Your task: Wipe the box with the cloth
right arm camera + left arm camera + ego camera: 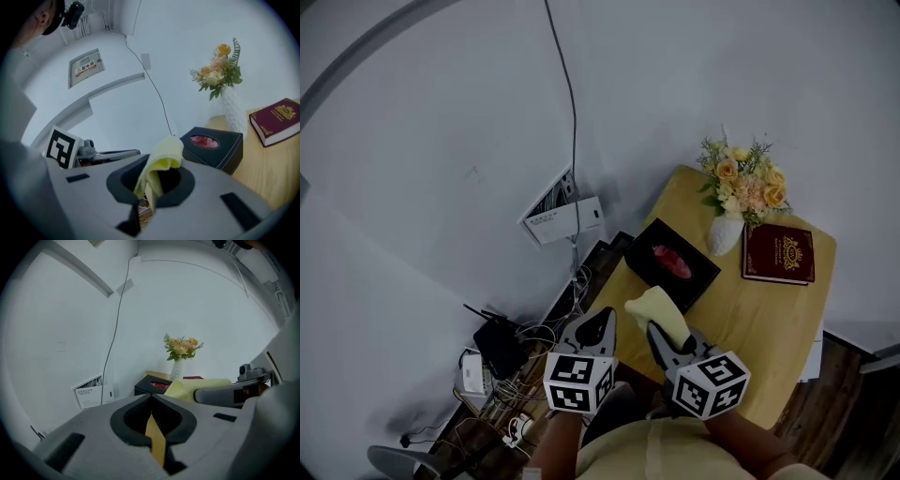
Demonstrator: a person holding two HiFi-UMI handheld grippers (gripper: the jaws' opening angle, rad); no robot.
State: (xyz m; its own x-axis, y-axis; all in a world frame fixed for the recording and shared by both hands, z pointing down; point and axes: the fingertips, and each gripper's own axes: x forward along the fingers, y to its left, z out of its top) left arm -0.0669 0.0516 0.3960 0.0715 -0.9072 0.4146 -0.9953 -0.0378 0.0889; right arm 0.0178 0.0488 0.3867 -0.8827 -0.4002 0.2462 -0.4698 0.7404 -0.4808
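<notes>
White wall backs a wooden surface. On its near-left corner sits the black box, long axis slanting across the approach. It lies just ahead of the right tool, the nearer one, which pinches the cloth. The left tool hangs beside the surface's edge, pressed together and empty.

All three views are dim and flat: soft, even light, no hard shadows, no glare, and the white wall reads grey. Both gripper views bulge fisheye-style, with black vignetted corners. The nearest surfaces at their lower edges look soft, while the flowers stay fairly sharp
</notes>
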